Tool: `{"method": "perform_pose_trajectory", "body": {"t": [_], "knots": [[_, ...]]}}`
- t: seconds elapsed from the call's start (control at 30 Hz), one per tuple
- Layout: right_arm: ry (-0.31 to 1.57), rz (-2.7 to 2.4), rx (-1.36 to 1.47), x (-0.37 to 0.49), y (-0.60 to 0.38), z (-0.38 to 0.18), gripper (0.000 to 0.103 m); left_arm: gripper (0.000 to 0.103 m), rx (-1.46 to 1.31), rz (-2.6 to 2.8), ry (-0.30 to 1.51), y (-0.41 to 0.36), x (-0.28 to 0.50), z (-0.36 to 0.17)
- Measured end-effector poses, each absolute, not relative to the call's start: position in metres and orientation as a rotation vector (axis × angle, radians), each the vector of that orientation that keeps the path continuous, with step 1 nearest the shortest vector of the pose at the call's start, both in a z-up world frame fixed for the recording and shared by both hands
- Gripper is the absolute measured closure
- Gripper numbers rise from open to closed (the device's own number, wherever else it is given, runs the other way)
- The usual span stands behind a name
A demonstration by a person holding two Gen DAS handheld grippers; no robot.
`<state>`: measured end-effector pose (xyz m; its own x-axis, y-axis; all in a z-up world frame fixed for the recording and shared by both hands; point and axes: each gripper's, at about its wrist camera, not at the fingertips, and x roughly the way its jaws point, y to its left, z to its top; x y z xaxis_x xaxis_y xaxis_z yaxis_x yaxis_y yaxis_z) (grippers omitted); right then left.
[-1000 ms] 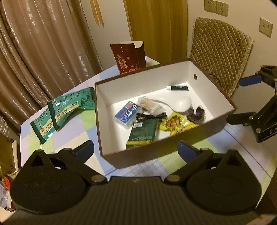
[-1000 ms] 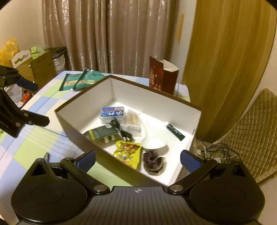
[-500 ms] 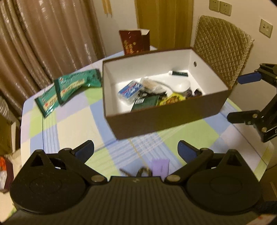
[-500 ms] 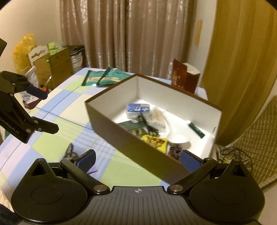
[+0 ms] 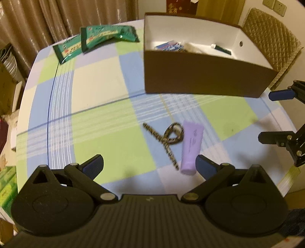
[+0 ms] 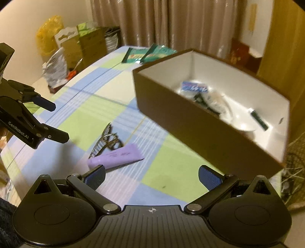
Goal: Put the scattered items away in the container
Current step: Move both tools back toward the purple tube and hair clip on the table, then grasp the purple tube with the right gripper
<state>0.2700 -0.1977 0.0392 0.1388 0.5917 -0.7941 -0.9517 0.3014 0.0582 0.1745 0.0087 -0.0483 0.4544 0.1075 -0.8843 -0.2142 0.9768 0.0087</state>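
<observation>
A brown box (image 5: 200,76) (image 6: 190,124) with a white inside sits at the far right of the checked table and holds several small items. On the cloth in front of it lie a purple tube (image 5: 191,147) (image 6: 116,155) and a leopard-print hair band (image 5: 167,139) (image 6: 106,140), touching each other. My left gripper (image 5: 149,165) hovers open just short of them, with nothing between its fingers. My right gripper (image 6: 151,176) is open and empty too, right of the tube. Each gripper shows at the edge of the other's view.
Two green packets (image 5: 95,41) (image 6: 150,53) lie at the far left of the table. A dark red carton (image 5: 180,6) stands behind the box. A quilted chair (image 5: 272,36) is at the right. Boxes and bags (image 6: 76,45) crowd the floor beyond the table's left edge.
Both grippers have pulled back from over the box and dropped toward the near side of the table. The purple tube and hair band have come into view.
</observation>
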Motion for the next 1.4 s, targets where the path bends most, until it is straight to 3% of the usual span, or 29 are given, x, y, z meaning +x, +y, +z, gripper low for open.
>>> {"method": "perform_pose_trajectory", "body": {"t": [0.47,0.73,0.77,0.83,1.07,1.23,1.4], "knots": [[0.985,1.222,-0.570,0.227,-0.156,-0.014,0.002,0.002,-0.144,0.231,1.132,0.042,0.157,-0.074],[1.064,1.085,-0.355,0.227,-0.146,-0.021,0.004,0.002,-0.145,0.215,1.144,0.063,0.153,-0.084],[1.065,1.068,-0.333,0.227,-0.145,-0.021,0.006,0.002,-0.143,0.212,1.144,0.066,0.153,-0.084],[1.070,1.033,-0.302,0.226,-0.141,-0.021,0.025,0.002,-0.141,0.203,1.145,0.070,0.154,-0.087],[1.095,0.945,-0.207,0.226,-0.125,-0.031,0.047,0.002,-0.127,0.161,1.156,0.080,0.160,-0.095],[1.091,0.893,-0.238,0.225,-0.125,-0.035,0.073,0.002,-0.125,0.133,1.155,0.083,0.164,-0.097],[1.092,0.813,-0.257,0.238,-0.145,-0.035,0.077,0.002,-0.131,0.118,1.148,0.085,0.166,-0.098]]}}
